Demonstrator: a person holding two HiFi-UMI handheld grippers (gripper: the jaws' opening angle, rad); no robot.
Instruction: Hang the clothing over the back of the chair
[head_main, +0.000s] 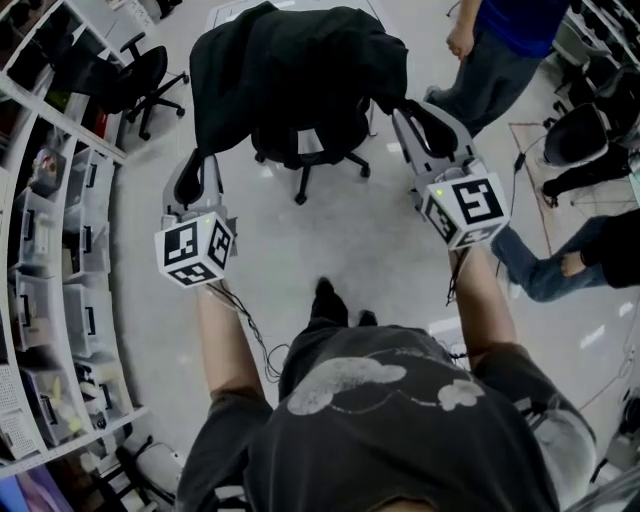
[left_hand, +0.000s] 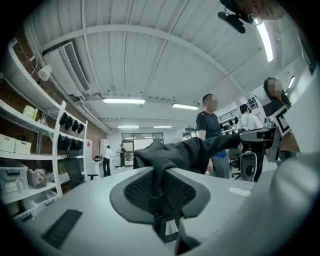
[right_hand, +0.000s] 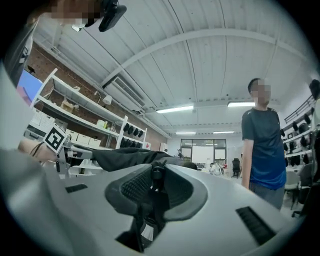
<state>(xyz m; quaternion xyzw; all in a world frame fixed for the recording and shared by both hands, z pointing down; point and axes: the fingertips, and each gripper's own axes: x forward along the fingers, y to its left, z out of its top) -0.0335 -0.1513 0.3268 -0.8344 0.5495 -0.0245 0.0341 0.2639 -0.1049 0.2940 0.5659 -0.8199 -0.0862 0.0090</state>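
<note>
The pale floor (head_main: 340, 240) fills most of the head view, with storage shelving (head_main: 60, 230) down the left side and bystanders at the right, one of them in a blue shirt (head_main: 505, 30). At top centre stands a black office chair (head_main: 302, 165) on a star base, its back covered by the dark clothing (head_main: 290, 70). The garment lies spread across the top of the backrest and hangs down both sides, so the main draping looks done. Each lower corner of the fabric runs out to a gripper. The left gripper (head_main: 196, 172) sits just below the garment's left hem, and its own view shows a narrow fold of dark cloth (left_hand: 190, 150) running down between the mesh pads, which are clenched on it. The right gripper (head_main: 425, 125) is at the chair's right side, and its view shows a dark strip of the same cloth (right_hand: 120, 157) pinched between pads that are closed on it. Both grippers point roughly level, towards the chair. As I judge it, what is left is small: let go of both corners so the fabric falls free, check that it sits evenly and will not slide off, then draw both grippers away.
</note>
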